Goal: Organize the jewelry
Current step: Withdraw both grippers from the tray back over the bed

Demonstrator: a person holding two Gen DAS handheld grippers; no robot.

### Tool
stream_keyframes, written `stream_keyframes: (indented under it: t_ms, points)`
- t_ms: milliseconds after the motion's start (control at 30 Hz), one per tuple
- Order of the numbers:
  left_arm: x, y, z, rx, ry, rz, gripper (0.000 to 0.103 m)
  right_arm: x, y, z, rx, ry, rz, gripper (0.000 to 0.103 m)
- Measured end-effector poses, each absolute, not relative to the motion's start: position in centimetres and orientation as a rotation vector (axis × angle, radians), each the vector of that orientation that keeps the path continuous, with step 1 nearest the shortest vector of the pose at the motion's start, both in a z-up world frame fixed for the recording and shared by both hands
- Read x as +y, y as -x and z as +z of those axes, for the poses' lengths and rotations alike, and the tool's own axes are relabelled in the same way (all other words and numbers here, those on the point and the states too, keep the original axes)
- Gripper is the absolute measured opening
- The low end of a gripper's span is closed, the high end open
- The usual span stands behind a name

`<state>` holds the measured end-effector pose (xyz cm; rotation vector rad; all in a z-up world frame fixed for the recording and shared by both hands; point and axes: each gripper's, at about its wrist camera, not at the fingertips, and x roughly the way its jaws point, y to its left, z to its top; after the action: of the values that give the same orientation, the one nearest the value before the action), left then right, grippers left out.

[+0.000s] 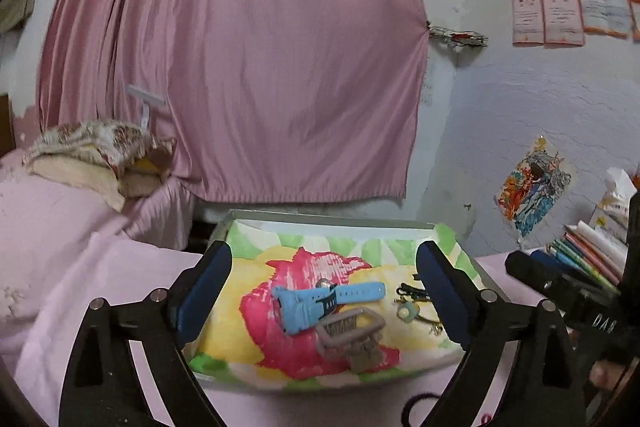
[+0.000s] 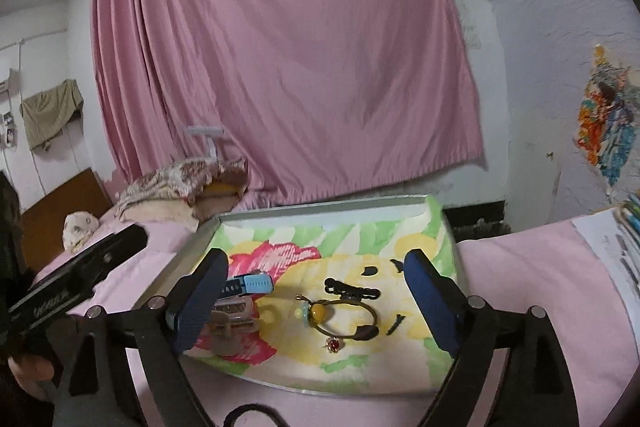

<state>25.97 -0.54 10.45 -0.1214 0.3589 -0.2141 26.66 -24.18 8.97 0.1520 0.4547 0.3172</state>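
- Pink curtain [image 1: 240,47] fills the wall behind a pink-covered bed; on the bed sits a shallow tray [image 1: 320,217] lined with a flower-print cloth, and all the jewelry lies on that cloth.
- Left gripper [image 1: 324,291] has its jaws spread wide with nothing between the pads, hanging above the tray's near edge.
- Ahead of it and between its fingers lies the blue watch [image 1: 320,303], its strap running off to the right; the grey hair clip [image 1: 352,335] touches it on the near side.
- Right gripper [image 2: 316,303] is likewise wide apart and empty, just beside the left one.
- Between its fingers sit the black chain [image 2: 352,291], the bangle [image 2: 344,319] with a yellow bead, and nearest, the small red ring [image 2: 333,345].
- To do the next pick well, I judge each gripper should take one piece only — approach from above, straddle the watch across its strap, and keep clear of the clip leaning on it.
- The ring is tiny and may slip — close slowly.
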Motion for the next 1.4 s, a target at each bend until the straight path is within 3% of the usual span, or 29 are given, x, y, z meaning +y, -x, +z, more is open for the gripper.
stream_keyframes:
  t_ms: [167,833,1400]
  points:
    - [0.1,-22.3,10.5,0.325,0.126,-0.215,0.092,-24.8,-23.8,9.4,0.403,-0.152,0.311,0.103]
    - [0.7,-12.1,8.9,0.240,0.111,-0.166,0.096,-25.2,-13.6,8.4,0.229,-0.102,0.279,0.103]
    - [0.4,-10.0,4.7,0.297,0.096,-0.155,0.096,-25.5,-11.8,4.5,0.308,-0.061,0.266,0.103]
